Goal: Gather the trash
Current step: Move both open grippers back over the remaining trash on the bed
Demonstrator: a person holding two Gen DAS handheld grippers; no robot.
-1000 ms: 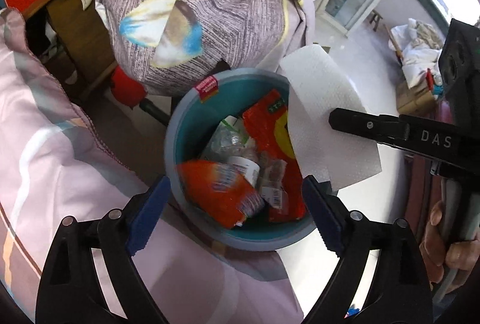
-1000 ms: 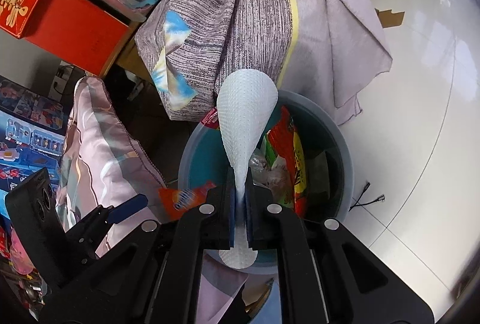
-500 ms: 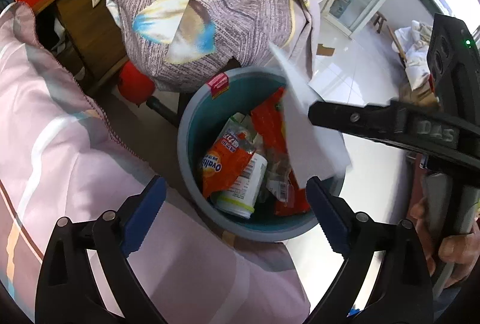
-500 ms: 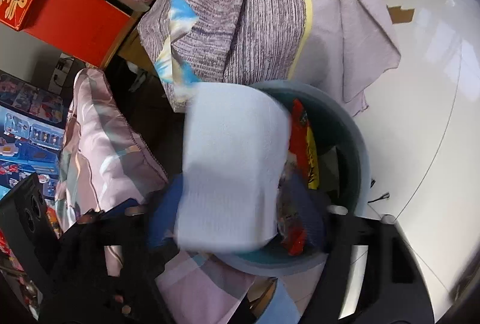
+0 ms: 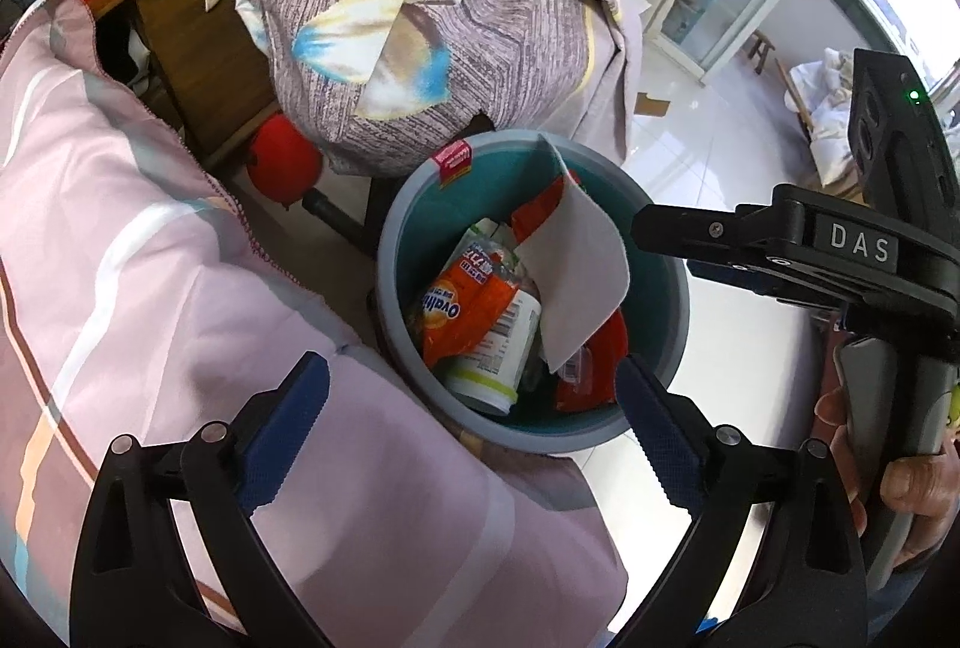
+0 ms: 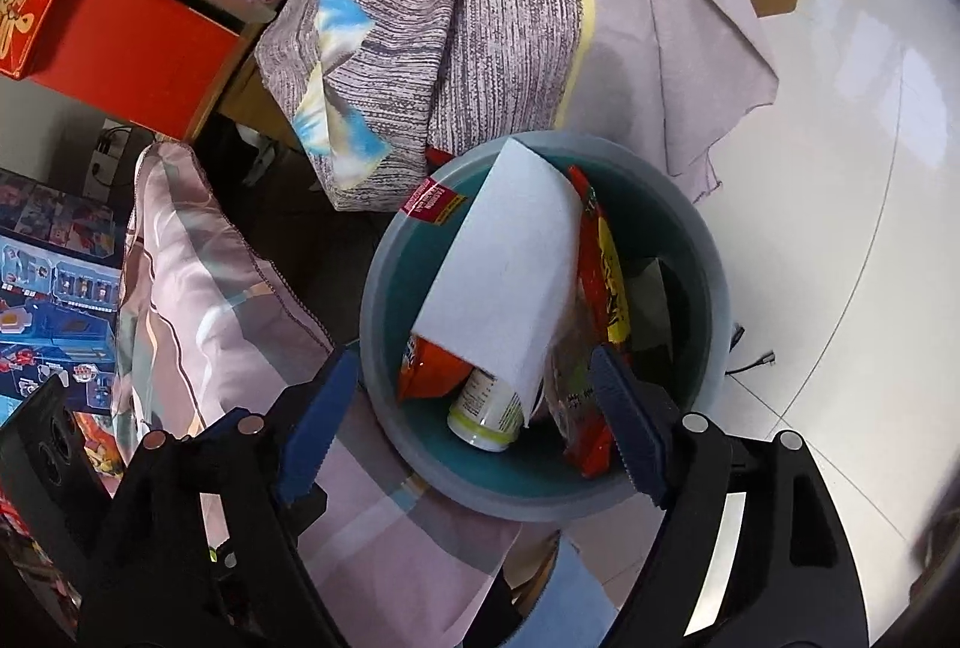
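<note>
Both grippers point(image 5: 471, 429) point(image 6: 471, 420) gape wide, empty. Only the left view shows the right hand point(image 5: 900, 492). Paper towel point(image 6: 507, 282), pinched a second ago, now lies in the bin point(image 6: 714, 288).

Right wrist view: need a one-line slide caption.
Open right gripper above the teal trash bin, where a white paper sheet lies over an orange snack wrapper and a small bottle.
</note>
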